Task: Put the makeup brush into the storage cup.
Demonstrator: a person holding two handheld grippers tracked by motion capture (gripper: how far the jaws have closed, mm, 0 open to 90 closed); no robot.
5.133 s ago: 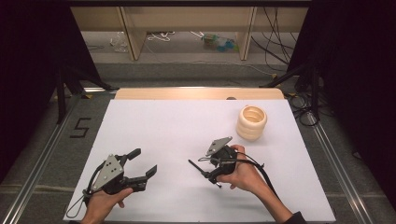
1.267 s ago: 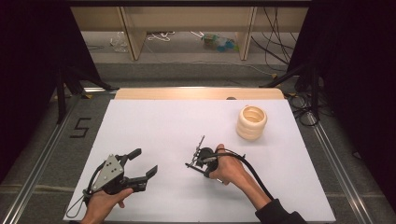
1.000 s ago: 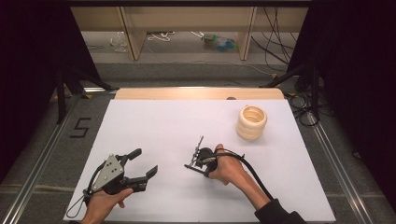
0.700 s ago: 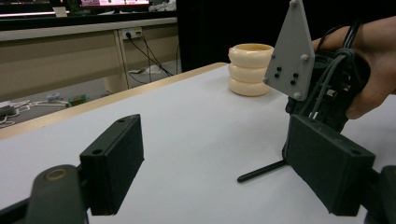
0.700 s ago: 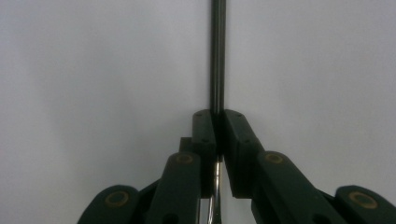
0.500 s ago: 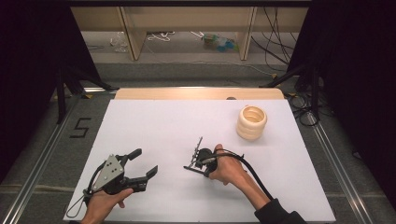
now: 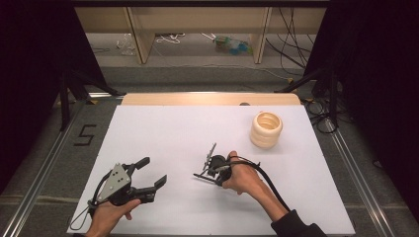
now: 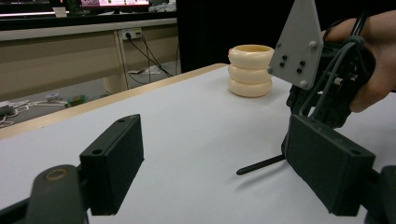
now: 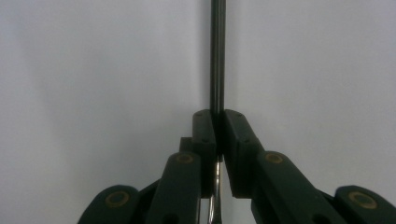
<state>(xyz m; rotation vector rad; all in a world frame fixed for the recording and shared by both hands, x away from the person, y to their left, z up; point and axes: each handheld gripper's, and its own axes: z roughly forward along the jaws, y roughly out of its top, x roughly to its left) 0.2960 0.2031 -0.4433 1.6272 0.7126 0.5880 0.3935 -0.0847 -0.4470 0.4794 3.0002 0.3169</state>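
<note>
My right gripper (image 7: 216, 171) is near the middle of the white table (image 7: 163, 128), tipped down toward the surface. It is shut on a thin black rod (image 7: 201, 177). In the right gripper view the jaws (image 9: 218, 119) press together on this rod (image 9: 217, 56), which runs straight ahead over the white surface. My left gripper (image 7: 154, 171) rests at the front left, open and holding nothing. In the left gripper view its two pads (image 8: 116, 163) stand wide apart, and between them the rod (image 8: 259, 164) touches the table below the right hand's grey plate (image 8: 299, 46).
A cream stack of ribbed rings (image 7: 266, 129) stands upright at the back right of the table, also seen as the rings (image 8: 250, 70) in the left gripper view. A wooden strip (image 7: 207, 98) edges the far side. Cables and shelves lie on the floor beyond.
Since the earliest frame the right hand has shifted slightly left and turned its gripper downward. Over the last second nothing has visibly moved.
</note>
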